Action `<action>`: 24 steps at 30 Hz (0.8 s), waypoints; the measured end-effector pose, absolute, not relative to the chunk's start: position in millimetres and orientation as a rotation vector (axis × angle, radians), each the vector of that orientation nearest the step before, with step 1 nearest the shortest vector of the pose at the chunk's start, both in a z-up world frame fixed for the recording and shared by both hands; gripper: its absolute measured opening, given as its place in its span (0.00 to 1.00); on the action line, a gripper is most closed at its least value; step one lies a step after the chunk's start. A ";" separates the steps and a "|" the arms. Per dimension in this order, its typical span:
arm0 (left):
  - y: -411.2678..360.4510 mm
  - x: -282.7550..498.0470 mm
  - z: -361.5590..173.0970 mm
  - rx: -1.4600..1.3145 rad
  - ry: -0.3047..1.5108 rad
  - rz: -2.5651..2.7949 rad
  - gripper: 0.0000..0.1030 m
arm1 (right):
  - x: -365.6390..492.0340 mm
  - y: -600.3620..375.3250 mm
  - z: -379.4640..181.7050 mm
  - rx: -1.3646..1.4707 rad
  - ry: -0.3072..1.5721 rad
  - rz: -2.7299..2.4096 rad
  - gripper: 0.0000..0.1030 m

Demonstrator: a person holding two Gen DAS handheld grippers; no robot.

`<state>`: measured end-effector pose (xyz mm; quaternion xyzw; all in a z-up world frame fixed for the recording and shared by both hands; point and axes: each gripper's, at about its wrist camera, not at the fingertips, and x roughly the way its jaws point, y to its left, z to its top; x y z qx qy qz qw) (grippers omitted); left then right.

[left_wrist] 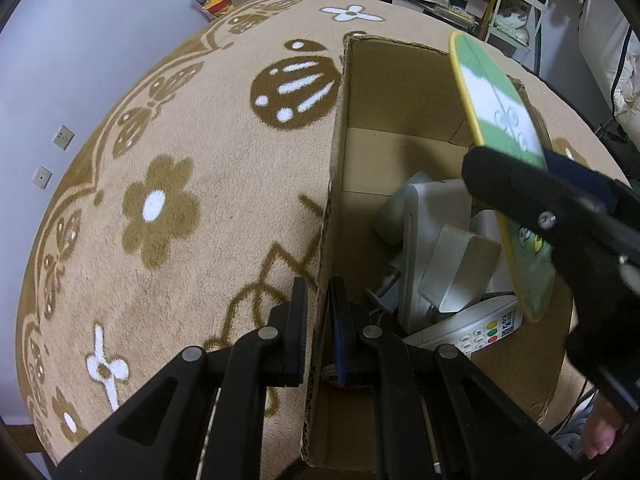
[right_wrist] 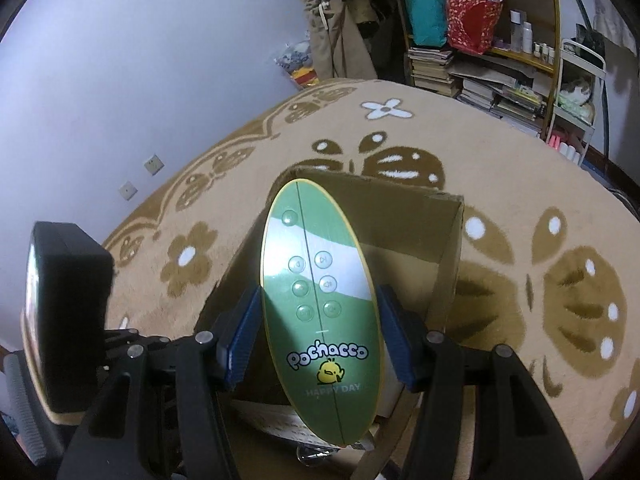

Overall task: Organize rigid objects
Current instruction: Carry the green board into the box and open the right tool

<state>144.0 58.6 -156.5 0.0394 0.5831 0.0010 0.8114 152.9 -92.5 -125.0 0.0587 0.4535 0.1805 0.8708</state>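
Relation: green oval board point(right_wrist: 320, 312) hangs over the open cardboard box point(left_wrist: 340, 128), so the coming move is most likely a lowering into the box; the box mouth lies straight below and ahead of the right claw point(right_wrist: 316, 336).
Long axis: the board's length runs along the right claw's pointing line, far tip tilted forward and up over the box's far wall, near tip dipping into the box by the grey devices point(left_wrist: 432, 240).
Nearer hand: the right hand carries the board; the left is busy at the box wall and does not touch the board.
Right claw: clenched on the board, blue pads point(right_wrist: 240, 340) pressing its two long edges about mid-length.
Left claw point(left_wrist: 318, 320): clenched on the box's near side wall, one finger outside, one inside, apparently steadying it.
Board's look: flat, stiff, glossy green with a white band, a thin yellow rim, embossed round buttons, a "Pochacco" print with a yellow chick.
Box contents: grey plastic devices and a white card terminal point(left_wrist: 472, 332); free room shows at the far end, though the floor beneath the board is poorly seen.
Setting: box rests on a tan flower-patterned rug point(left_wrist: 168, 200).
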 end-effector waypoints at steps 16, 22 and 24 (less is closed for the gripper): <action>56.3 141.1 -156.6 0.095 1.243 0.013 0.11 | 130.5 -105.3 -127.8 0.107 0.950 0.332 0.61; 52.9 136.3 -151.7 0.113 1.227 0.021 0.11 | 120.8 -109.0 -111.1 0.077 0.912 0.312 0.69; 52.0 134.3 -147.8 0.117 1.215 0.025 0.11 | 116.9 -111.7 -107.4 0.074 0.900 0.294 0.75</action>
